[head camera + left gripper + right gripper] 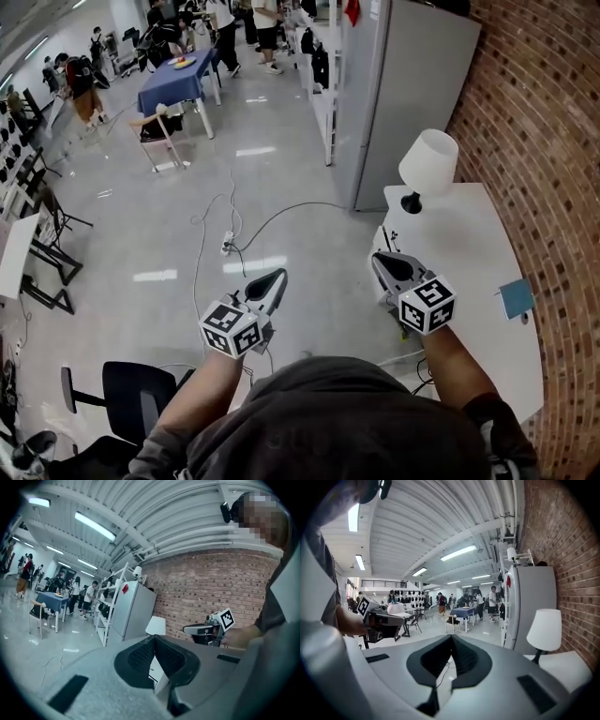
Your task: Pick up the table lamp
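The table lamp point(427, 168), with a white shade and a black base, stands at the far end of the white table point(478, 281) by the brick wall. Its shade shows in the right gripper view point(545, 631) at right, and small in the left gripper view point(155, 626). My right gripper point(382, 262) hovers over the table's left edge, short of the lamp, jaws shut and empty. My left gripper point(275, 282) hangs over the floor to the left of the table, jaws shut with nothing in them.
A grey cabinet point(398, 94) stands just behind the lamp, and a brick wall point(544, 141) runs along the table's right side. A small blue object point(515, 299) lies at the table's right edge. Cables point(230, 239) trail on the floor; a black chair point(131, 398) sits near left.
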The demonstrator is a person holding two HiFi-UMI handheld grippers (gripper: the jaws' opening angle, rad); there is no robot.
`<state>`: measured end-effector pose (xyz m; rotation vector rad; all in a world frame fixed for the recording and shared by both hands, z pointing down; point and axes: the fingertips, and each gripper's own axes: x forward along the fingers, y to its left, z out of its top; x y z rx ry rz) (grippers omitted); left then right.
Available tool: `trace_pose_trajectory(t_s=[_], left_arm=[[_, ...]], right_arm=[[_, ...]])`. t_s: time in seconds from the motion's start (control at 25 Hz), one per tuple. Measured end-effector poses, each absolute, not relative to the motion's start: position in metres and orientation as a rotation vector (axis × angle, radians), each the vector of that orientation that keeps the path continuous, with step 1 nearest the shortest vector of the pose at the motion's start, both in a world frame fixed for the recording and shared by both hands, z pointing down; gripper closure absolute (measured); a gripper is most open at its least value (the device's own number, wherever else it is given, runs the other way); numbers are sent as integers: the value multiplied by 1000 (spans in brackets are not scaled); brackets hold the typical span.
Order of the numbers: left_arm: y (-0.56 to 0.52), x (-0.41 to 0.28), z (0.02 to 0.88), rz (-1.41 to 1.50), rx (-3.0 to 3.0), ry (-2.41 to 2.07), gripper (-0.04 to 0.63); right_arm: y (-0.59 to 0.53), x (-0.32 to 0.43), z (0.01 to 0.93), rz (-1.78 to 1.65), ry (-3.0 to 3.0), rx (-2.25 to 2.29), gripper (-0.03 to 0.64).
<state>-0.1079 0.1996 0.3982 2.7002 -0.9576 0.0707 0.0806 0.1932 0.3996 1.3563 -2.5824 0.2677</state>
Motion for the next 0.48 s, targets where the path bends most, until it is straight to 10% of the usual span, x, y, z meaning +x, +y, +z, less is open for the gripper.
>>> trace_pose_trajectory(t_s=[0.48], left_arm=[[37,-123,392,117,2714,-921,597]], right_arm=[[31,63,392,276,-2578,1371,623]])
